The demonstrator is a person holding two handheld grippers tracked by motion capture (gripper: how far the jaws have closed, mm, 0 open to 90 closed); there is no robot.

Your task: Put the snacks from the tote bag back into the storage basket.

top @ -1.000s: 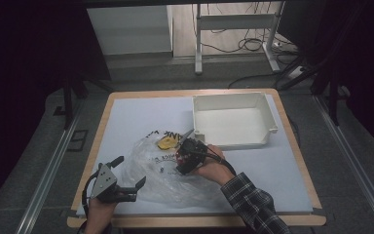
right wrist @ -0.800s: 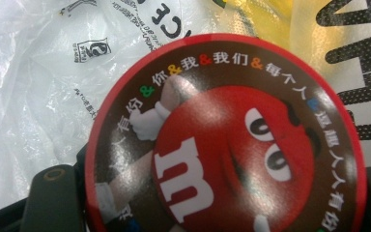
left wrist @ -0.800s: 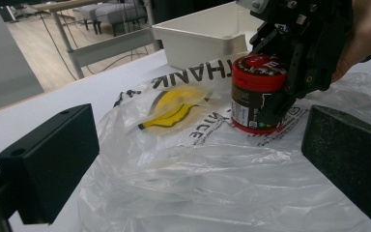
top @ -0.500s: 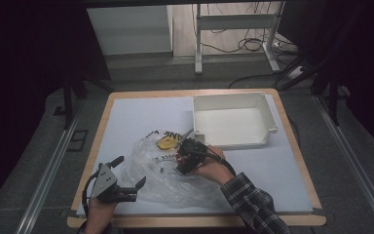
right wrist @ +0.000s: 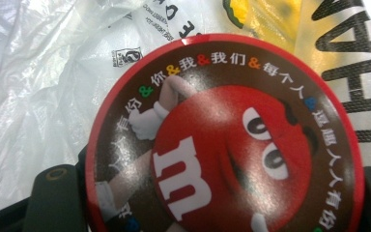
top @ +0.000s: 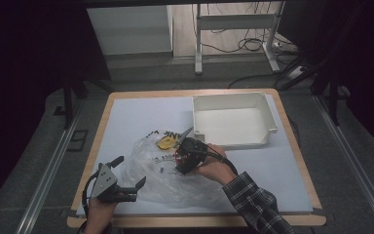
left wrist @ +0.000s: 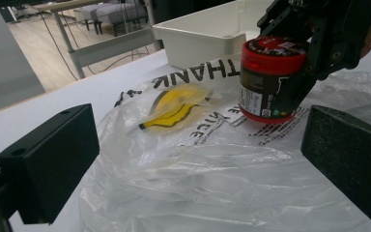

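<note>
A small candy jar (left wrist: 268,77) with a red lid (right wrist: 222,140) stands upright on a clear plastic bag (top: 160,183) at the middle of the table. My right gripper (top: 185,158) comes down from above and is shut on the jar, with its black fingers (left wrist: 294,92) against the jar's sides. The lid's cartoon print sits close under the camera in the right gripper view. My left gripper (top: 130,170) rests open at the bag's near left edge, and its jaws (left wrist: 198,164) have nothing but loose bag film between them.
The bag carries a yellow smiley print (top: 166,143) and black lettering. A white bin (top: 233,122) stands at the back right of the pale table (top: 136,114). Dark floor and rails surround the table.
</note>
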